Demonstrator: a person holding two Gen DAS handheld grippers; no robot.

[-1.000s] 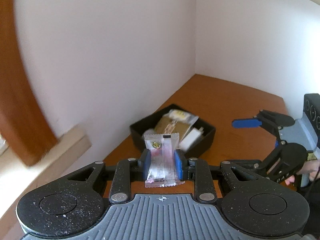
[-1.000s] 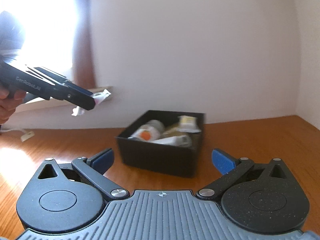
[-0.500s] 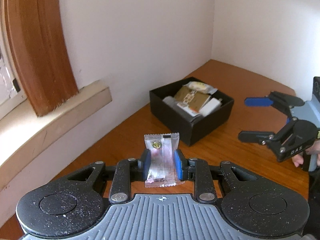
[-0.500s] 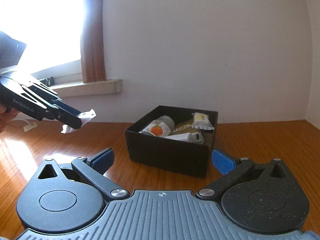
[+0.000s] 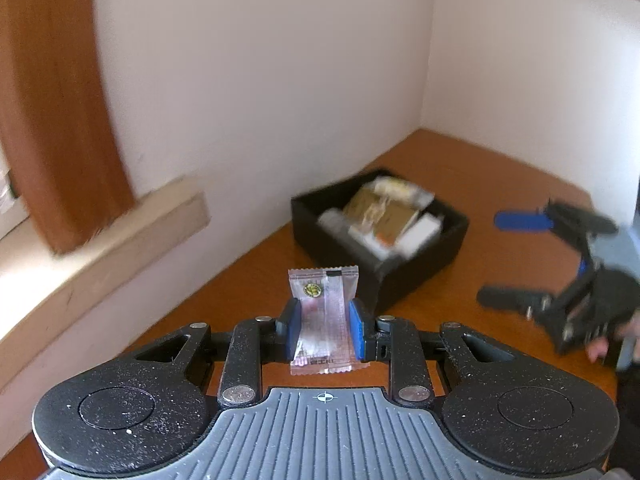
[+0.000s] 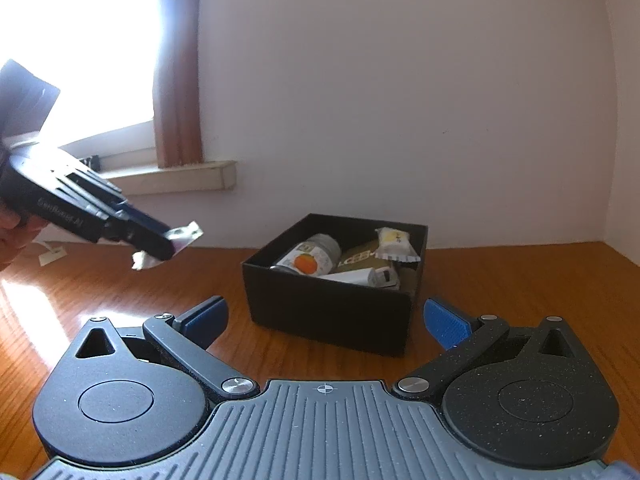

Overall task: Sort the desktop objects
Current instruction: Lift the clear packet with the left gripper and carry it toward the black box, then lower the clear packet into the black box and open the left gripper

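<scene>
sachet clamped in the left hand-held gripper, short of the black box

the left hand-held gripper [image 5: 323, 330] is clenched on a small clear sachet [image 5: 322, 312], its blue pads pressing the packet's two long edges. the sachet stands upright between them, its crimped top edge and a round yellow-green mark showing above the pads, and its lower end hanging out below. in the right wrist view the same hand-held gripper [image 6: 168, 246] is held in the air above the wooden table [image 6: 100, 288], to the left of the black box and apart from it, with the sachet [image 6: 182, 236] poking out past its tip and a person's hand [image 6: 12, 236] at the picture's left edge around the handle.

the black box [image 6: 324, 312] sits on the table near the white wall. inside it lie a jar with an orange fruit on its label [image 6: 310, 258], a white wrapped snack [image 6: 396, 242], a brownish packet and a white tube-like item, all crowded together.

the right hand-held gripper [image 6: 326, 320] is released, its two blue pads spread wide with nothing between them, pointed at the near side of the box. in the left wrist view it [image 5: 508, 258] appears blurred at the right, beside the box, with fingertips just visible on its handle.

a window sill [image 6: 176, 176] and a brown curtain [image 6: 178, 80] lie to the left.
</scene>
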